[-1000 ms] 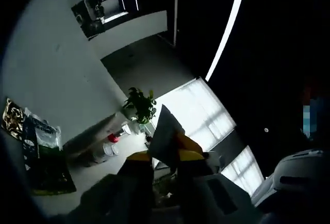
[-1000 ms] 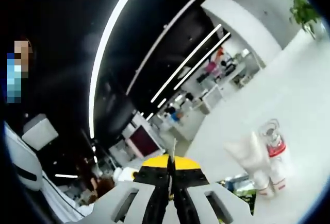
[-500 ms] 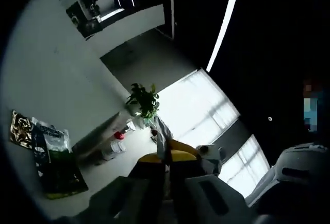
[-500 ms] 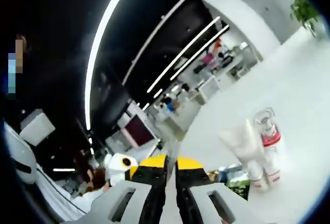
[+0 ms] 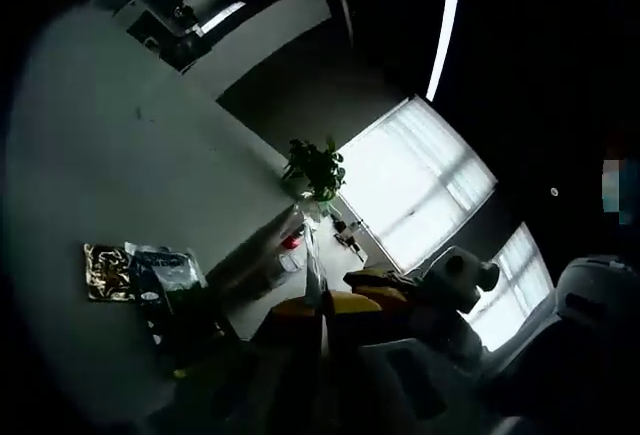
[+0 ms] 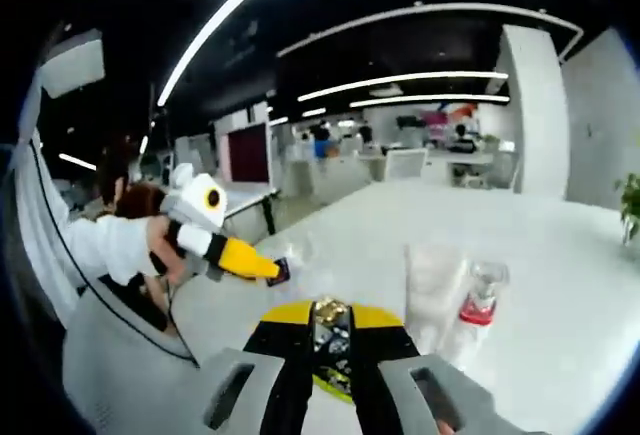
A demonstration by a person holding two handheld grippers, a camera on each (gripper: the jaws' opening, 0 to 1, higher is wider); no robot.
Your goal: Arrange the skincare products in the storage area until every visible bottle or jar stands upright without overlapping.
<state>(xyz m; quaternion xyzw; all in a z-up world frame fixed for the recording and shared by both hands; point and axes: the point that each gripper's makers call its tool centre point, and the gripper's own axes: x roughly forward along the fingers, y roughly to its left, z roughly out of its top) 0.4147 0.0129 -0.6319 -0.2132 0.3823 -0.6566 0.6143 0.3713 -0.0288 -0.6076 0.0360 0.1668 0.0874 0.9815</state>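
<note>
Grippers have swung toward the white table (image 6: 560,255), where a pale tube (image 6: 432,290) and red-collared bottle (image 6: 478,300) already stand upright just beyond the right gripper (image 6: 331,335), its jaws pressed together like the left gripper's (image 5: 322,320).

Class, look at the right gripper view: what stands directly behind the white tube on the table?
Beside and partly behind the white tube stands a clear bottle with a red band, upright. Its lower part is covered by the right hand-held gripper, so its base cannot be seen.
</note>
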